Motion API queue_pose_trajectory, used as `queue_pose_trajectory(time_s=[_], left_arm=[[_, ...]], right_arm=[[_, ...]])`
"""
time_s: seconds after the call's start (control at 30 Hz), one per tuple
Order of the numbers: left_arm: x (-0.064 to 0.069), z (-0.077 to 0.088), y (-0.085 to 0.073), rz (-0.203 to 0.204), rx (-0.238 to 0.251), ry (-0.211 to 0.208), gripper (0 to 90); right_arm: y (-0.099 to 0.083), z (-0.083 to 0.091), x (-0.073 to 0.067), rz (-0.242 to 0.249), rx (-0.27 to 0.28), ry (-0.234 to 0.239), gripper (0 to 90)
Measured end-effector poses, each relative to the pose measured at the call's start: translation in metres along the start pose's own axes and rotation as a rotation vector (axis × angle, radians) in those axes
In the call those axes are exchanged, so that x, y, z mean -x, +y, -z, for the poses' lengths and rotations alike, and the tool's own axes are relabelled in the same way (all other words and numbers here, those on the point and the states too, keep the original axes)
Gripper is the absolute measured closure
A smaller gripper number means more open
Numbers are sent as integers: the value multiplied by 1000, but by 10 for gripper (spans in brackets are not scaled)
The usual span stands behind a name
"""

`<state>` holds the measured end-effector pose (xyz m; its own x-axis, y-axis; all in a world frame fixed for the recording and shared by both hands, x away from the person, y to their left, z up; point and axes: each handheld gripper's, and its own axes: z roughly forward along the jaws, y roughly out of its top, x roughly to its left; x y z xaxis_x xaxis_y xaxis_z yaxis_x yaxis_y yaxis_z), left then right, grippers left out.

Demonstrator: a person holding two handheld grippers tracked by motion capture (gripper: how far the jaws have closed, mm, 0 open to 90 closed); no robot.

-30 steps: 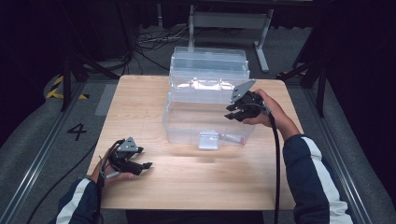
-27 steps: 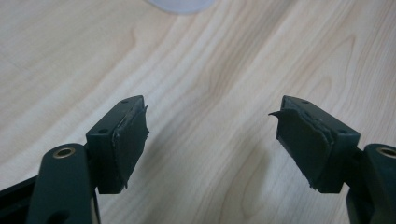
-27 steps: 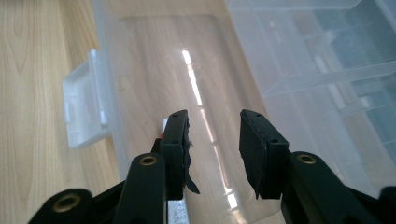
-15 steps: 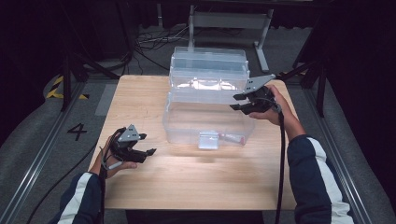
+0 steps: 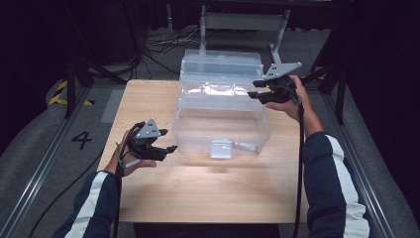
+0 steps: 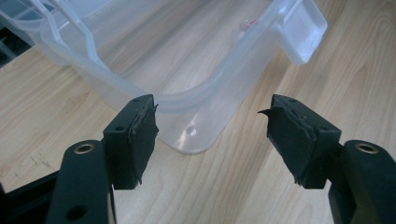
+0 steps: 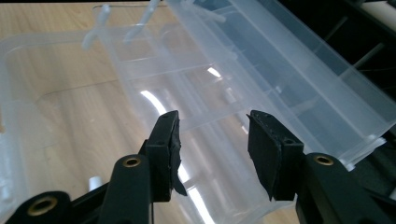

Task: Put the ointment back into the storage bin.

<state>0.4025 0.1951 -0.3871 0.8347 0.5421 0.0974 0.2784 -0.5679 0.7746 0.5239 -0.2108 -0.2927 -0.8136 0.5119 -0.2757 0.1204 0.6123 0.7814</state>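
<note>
Now, line by line:

Table: a light wooden table (image 5: 198,198) with dark floor and cables around it; a person's two sleeved forearms come in from the near edge.

Box: a clear plastic storage box (image 5: 220,121) stands in the middle of the table, open at the top, its front wall toward the person. A small clear latch tab (image 5: 220,148) hangs on that front wall. Something small and reddish lies on the box floor near the front right; what it is cannot be told.

Lid: the clear lid (image 5: 220,74) stands raised behind the box, along its far edge, with ribs and dividers moulded on its inner face (image 7: 261,93).

Left gripper: the left gripper (image 5: 166,141) is above the table just beside the box's front left corner, pointing toward it. In the left gripper view its jaws stand apart, having just been closing a little, with the rounded corner of the box (image 6: 196,135) seen between them farther off; the pads touch nothing.

Right gripper: the right gripper (image 5: 257,89) is at the right end of the lid, near its upper part. In the right gripper view its jaws are apart, having just been opening, and the lid's inner face lies beyond the gap; the pads press on nothing.
</note>
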Motion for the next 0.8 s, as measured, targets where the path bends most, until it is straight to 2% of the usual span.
queue_pose_trajectory(time_s=[0.07, 0.13, 0.2, 0.3, 0.33, 0.43, 0.53, 0.6, 0.67, 0.8], left_arm=[[-1, -4, 5, -4, 3, -3, 333], [-1, -10, 10, -13, -2, -6, 333], [-2, -15, 13, -10, 7, -10, 338], [-2, -24, 18, -33, -15, -25, 364], [-2, -27, 20, -40, -26, -26, 374], [-2, -33, 23, -49, -38, -42, 392], [-3, -39, 24, -48, -58, -50, 387], [-5, -44, 24, -44, -61, -65, 381], [-5, -48, 24, -57, -74, -77, 407], [-6, -54, 25, -78, -96, -94, 480]], right_arm=[[4, -2, 5, -15, 3, -9, 540], [7, -5, 8, 1, -3, -22, 544], [9, -9, 12, -5, -19, -24, 540], [13, -16, 17, -6, -28, -31, 541], [14, -19, 19, -22, -37, -13, 533], [14, -28, 24, -33, -55, -41, 538], [13, -35, 29, -53, -53, -17, 535], [11, -43, 30, -42, -89, -23, 526], [9, -49, 30, -50, -103, -25, 520], [7, -50, 33, -70, -84, -12, 543]])
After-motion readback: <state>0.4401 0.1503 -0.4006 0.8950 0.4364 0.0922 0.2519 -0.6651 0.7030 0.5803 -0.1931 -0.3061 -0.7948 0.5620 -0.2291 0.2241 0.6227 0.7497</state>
